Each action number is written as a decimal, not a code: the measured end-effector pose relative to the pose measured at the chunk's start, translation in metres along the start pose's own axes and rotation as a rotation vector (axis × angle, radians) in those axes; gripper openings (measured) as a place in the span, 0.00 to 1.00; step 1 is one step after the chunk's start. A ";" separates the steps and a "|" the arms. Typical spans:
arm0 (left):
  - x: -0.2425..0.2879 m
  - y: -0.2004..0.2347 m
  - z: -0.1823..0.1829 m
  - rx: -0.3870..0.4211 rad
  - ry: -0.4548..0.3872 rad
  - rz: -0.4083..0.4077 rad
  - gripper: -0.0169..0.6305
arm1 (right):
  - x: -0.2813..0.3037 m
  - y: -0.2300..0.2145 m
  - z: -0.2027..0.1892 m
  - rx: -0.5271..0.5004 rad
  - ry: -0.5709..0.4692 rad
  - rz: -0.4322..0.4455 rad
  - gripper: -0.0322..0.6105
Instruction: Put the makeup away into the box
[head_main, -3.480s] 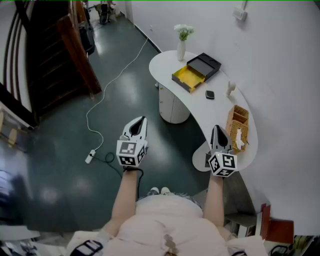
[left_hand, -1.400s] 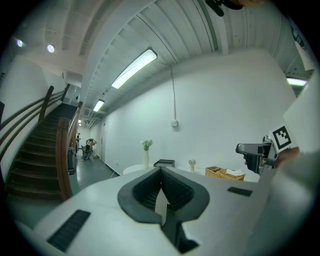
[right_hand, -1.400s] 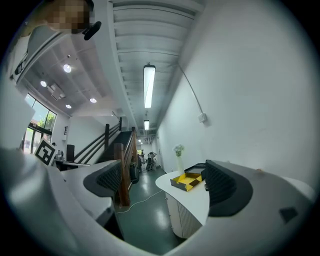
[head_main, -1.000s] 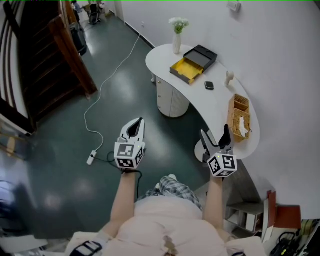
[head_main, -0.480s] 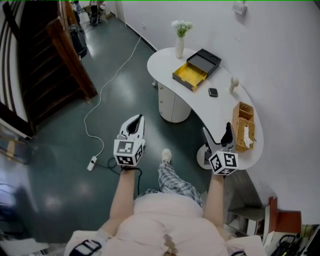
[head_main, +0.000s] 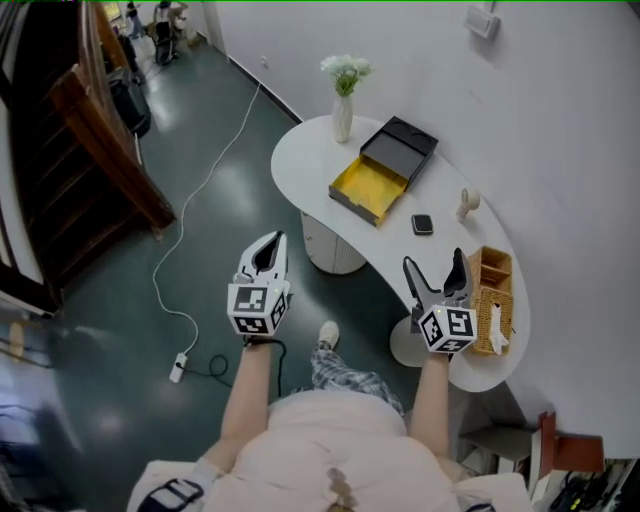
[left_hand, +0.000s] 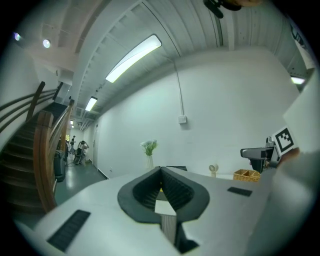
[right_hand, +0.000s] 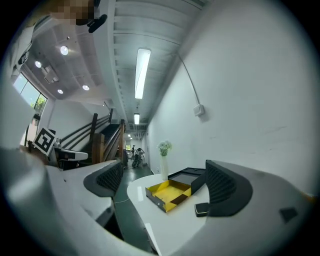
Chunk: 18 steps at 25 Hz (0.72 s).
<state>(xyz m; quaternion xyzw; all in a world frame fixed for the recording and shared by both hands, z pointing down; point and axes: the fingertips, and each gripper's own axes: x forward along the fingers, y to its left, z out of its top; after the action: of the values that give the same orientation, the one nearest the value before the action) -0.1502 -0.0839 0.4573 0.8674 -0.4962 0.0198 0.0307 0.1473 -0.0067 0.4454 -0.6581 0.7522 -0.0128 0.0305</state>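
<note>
Left gripper (head_main: 273, 241) closed, jaws pressed together with nothing gripped, hanging over the dark green floor (head_main: 215, 200), well apart from the tabletop (head_main: 300, 160). Right gripper (head_main: 433, 264) open, jaws spread wide, held above the near end of the white curved tabletop, touching nothing. In the right gripper view I see the box and the compact framed between its jaws, both well ahead of it. Makeup: one small dark compact (head_main: 422, 224) lying flat on the tabletop, at roughly 12 o'clock from the right gripper in the head view, not in the box. Box (head_main: 370, 190) sits open at 11 o'clock from the right gripper, yellow inside, with a black lid (head_main: 400, 148) against its far side. The compact is near the box at its 4 o'clock, apart from it. Small white round object (head_main: 468, 201) stands at 2 o'clock from the compact, can't tell what it is. Wicker basket (head_main: 478, 300) with white tissue in one compartment sits just beside the right gripper at its 4 o'clock. White vase (head_main: 342, 118) with pale flowers stands upright at 11 o'clock from the box, near the tabletop's far end. Wooden staircase (head_main: 100, 140) at 10 o'clock from the left gripper. The person's shoe (head_main: 327, 335) shows on the floor between the two arms
</note>
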 end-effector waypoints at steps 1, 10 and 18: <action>0.024 0.003 0.003 0.002 0.001 -0.016 0.07 | 0.017 -0.010 -0.002 0.001 0.007 -0.014 0.85; 0.213 0.004 0.014 0.021 0.049 -0.152 0.07 | 0.136 -0.091 -0.018 0.005 0.070 -0.133 0.85; 0.293 -0.019 0.019 0.040 0.082 -0.273 0.07 | 0.160 -0.129 -0.027 0.034 0.109 -0.233 0.85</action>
<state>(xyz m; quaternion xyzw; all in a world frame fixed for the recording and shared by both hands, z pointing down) 0.0145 -0.3277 0.4570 0.9258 -0.3712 0.0609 0.0359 0.2522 -0.1834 0.4756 -0.7387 0.6709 -0.0644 -0.0009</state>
